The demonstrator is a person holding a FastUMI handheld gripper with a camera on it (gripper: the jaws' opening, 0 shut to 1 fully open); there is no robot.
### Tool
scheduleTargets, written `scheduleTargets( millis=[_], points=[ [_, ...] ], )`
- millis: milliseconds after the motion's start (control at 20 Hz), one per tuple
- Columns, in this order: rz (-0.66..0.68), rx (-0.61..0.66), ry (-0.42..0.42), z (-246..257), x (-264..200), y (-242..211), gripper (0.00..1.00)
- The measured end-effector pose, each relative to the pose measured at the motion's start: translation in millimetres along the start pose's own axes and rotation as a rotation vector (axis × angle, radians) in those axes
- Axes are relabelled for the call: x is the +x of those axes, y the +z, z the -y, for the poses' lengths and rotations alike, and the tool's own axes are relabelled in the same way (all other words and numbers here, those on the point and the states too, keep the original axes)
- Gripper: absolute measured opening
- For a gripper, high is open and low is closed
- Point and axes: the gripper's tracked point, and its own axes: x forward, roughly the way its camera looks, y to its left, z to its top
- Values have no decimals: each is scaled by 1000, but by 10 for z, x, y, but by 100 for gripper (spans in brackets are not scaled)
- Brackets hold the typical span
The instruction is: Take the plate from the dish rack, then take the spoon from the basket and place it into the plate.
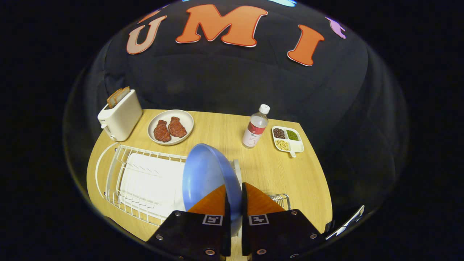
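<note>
A white toaster (120, 115) holding two bread slices stands at the pale wooden surface (224, 130)'s far corner. Beside it, a round white plate (170, 127) carries two red meat pieces. A white-capped clear bottle (256, 127) stands near a divided white tray (288, 139) of beans.

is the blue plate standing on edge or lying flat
On edge: the blue plate stands upright at the dish rack, its rim pinched between the tool's fingers.
</note>
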Motion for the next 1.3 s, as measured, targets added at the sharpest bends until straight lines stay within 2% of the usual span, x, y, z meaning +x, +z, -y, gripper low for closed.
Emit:
scheduleTargets(
  millis=[200, 500, 900, 1300],
  points=[
    [27, -26, -20, 42, -110, 64, 11],
    [87, -9, 84, 94, -564, -148, 11],
    [38, -17, 283, -123, -864, -1155, 12],
    [-38, -26, 395, -223, -812, -1997, 12]
  ],
)
